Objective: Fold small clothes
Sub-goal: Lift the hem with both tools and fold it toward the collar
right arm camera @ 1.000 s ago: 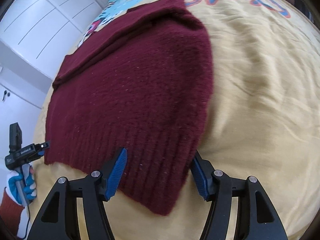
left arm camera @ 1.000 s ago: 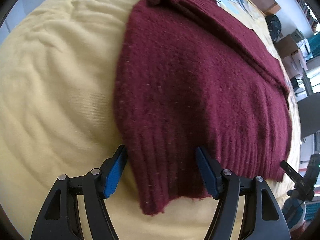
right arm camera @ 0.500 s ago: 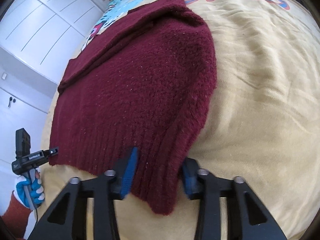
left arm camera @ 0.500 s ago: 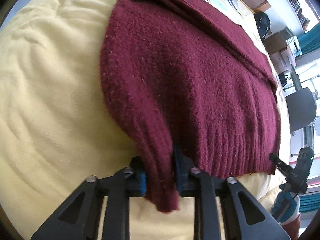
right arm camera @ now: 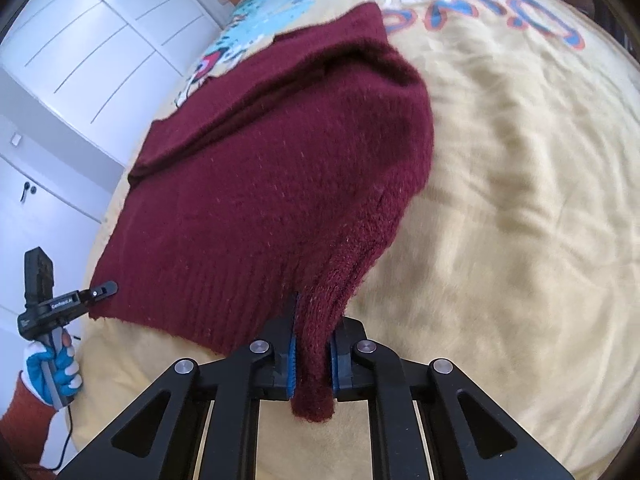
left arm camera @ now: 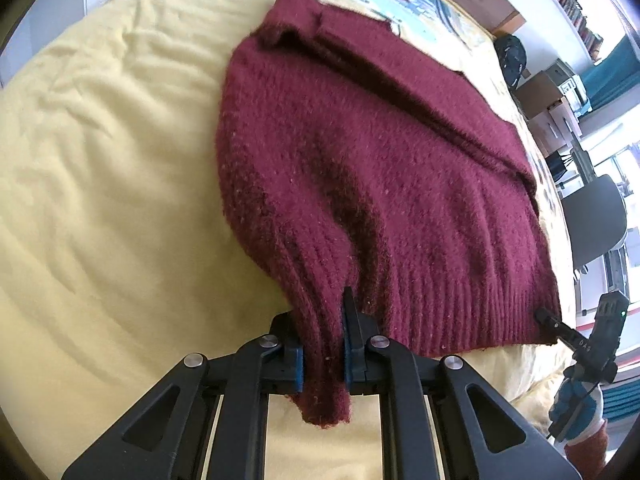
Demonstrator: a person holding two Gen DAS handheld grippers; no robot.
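A dark red knitted sweater (left arm camera: 392, 168) lies on a yellow bed cover (left arm camera: 100, 184), its sleeves folded in across the far part. My left gripper (left arm camera: 325, 344) is shut on the sweater's near left hem corner and lifts it a little. My right gripper (right arm camera: 313, 350) is shut on the near right hem corner of the sweater (right arm camera: 260, 184), which is also raised. Each gripper shows in the other's view, at the opposite hem corner: the right one in the left wrist view (left arm camera: 560, 326), the left one in the right wrist view (right arm camera: 94, 292).
The yellow cover (right arm camera: 520, 200) has a coloured print with letters at the far end. White cupboard doors (right arm camera: 72, 48) stand left of the bed. A dark chair (left arm camera: 596, 220) and boxes (left arm camera: 556, 108) stand on the right.
Both grippers moved in over the hem corners and shut on them. The corners now rise off the cover and the knit bunches toward the jaws.
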